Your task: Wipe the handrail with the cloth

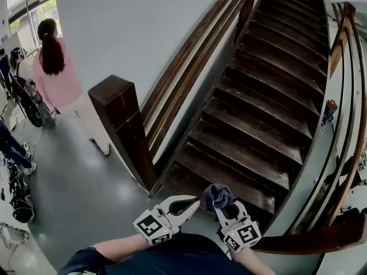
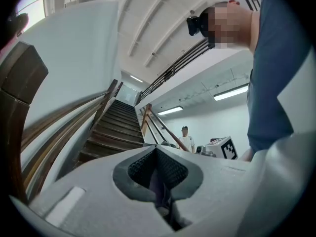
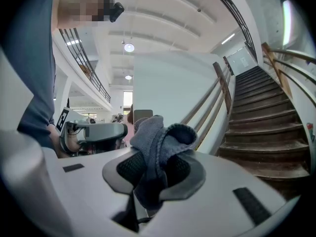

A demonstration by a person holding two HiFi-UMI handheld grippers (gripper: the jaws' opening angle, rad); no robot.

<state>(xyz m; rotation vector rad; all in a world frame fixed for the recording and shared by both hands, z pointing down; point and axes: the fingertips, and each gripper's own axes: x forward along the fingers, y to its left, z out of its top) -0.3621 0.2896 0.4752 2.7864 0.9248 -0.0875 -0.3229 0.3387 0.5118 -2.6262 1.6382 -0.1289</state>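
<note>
Right gripper [image 3: 157, 174] clamps a bunched grey cloth [image 3: 159, 141], seemingly readied for wiping. Beside it the left gripper [image 2: 157, 152] idles, jaws together, empty. Beyond, the wooden handrail [image 1: 186, 55] climbs the stairs [image 1: 261, 125], untouched.

The person wears a dark navy short-sleeved top [image 1: 172, 255] with a loose sleeve [image 1: 86, 260], and a small black camera [image 3: 114, 11] on the head. The left gripper [image 1: 194, 203] and the right gripper [image 1: 221, 206] are pale grey moulded plastic shells, smooth and rounded. Each has dark grey mesh-textured pads [image 2: 170, 171] set in a scooped recess. Each carries a white cube [image 1: 150, 226] printed with black square markers. Dark rectangular insets [image 3: 249, 205] mark the right shell.
</note>
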